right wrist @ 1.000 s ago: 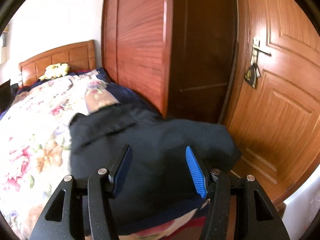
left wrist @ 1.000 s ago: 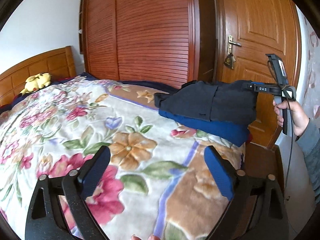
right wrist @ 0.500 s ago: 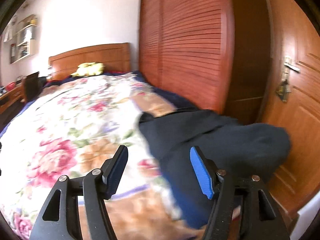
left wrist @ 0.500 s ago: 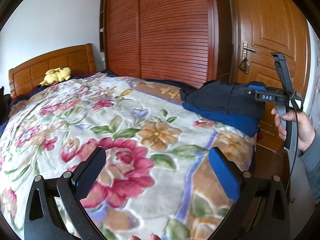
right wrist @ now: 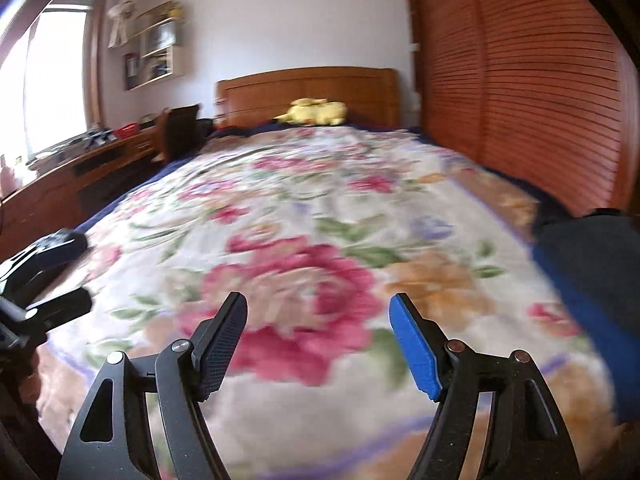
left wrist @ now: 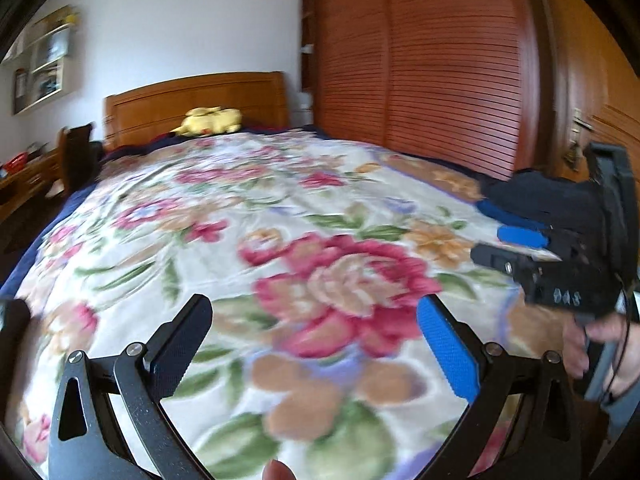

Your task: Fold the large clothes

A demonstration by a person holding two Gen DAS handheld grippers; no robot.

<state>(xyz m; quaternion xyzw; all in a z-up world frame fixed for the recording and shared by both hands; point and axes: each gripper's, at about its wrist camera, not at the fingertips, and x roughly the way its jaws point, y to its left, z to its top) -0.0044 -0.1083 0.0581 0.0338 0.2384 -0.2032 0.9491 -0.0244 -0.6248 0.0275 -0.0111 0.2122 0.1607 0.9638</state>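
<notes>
Both cameras have swung away from the door since a moment ago, and now they look up the long bed toward the wooden headboard. The pile of folded clothes, which sat right in front of the right tongs before, is now off at the right edge of the bed. A dark top lies on a blue one there.

The left tongs are wide apart with nothing between them. They hang over the big red flower on the flowery blanket. The right tongs have just been opening, and nothing is between them either. They are over the same blanket.

In the left view, the right tongs and the hand holding them show at the right, near the pile. A yellow soft toy lies far away by the headboard. A wooden desk stands on the left by the window.
</notes>
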